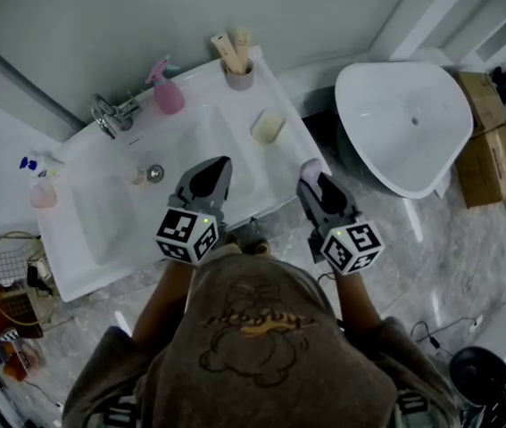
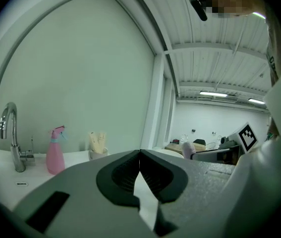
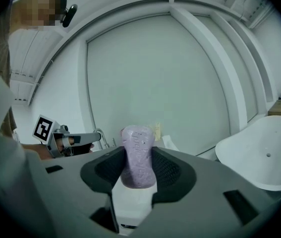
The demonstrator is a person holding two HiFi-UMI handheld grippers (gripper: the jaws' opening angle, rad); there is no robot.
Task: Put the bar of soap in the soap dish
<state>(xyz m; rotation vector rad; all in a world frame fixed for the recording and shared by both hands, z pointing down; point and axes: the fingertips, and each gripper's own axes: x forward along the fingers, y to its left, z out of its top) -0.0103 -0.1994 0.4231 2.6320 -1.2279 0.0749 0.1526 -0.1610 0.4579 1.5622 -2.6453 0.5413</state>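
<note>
Person's hood [image 1: 257,328] fills the near head view; beyond it the right gripper [image 1: 313,181] carries the purple bar of soap [image 1: 309,166] at the sink [image 1: 101,230] edge, short of the cream soap dish [image 1: 268,127]. Left gripper view: the left gripper [image 2: 140,157] has its 2 fingers [image 2: 123,175] closed, empty. Right gripper view: fingers clamp the soap upright. Grasp looks done; placing remains.

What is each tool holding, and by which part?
The right tool grips the purple bar of soap by its lower half, between both jaws. The left tool, jaws together, holds nothing.
</note>
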